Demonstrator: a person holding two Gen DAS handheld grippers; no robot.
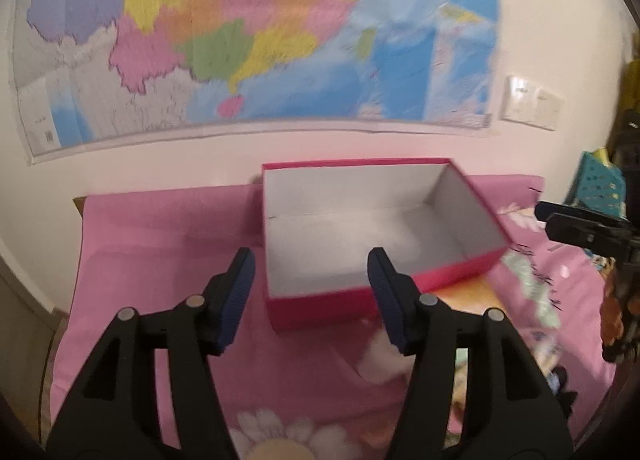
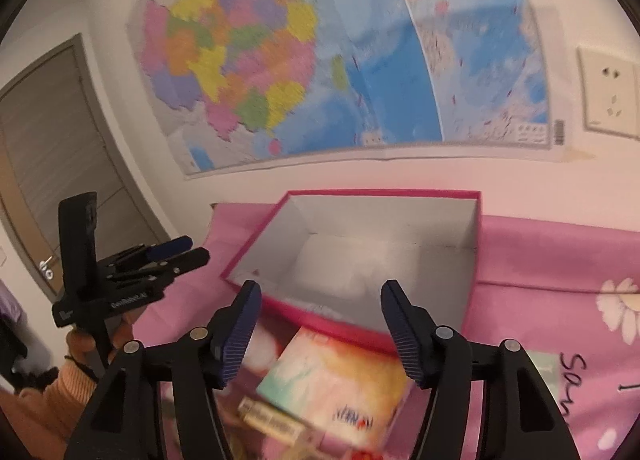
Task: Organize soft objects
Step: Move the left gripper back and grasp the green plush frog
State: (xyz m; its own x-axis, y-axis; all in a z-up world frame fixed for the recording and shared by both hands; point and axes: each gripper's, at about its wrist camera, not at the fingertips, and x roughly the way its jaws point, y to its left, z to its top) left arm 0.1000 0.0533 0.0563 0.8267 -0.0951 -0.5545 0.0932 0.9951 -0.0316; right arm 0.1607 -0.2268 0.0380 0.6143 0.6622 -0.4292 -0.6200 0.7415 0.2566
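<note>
Left wrist view: left gripper (image 1: 310, 294), jaws apart, nothing between them. Box (image 1: 320, 312) at 12 o'clock, seemingly empty. White soft item (image 1: 378, 366) at 5 o'clock, blurred. Advice: reach down to the item, close squarely, lift over the rim.

Right wrist view: right gripper (image 2: 320, 330), jaws apart, holding nothing. Tissue pack (image 2: 336, 384) at 6 o'clock, on pink cloth (image 2: 540, 252) beside the box (image 2: 332, 330).

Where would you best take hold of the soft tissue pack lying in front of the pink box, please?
Probably across the tissue pack's narrow width near its middle, coming from above. It lies flat on the pink cloth just before the box, and the open right gripper already hangs over it.
</note>
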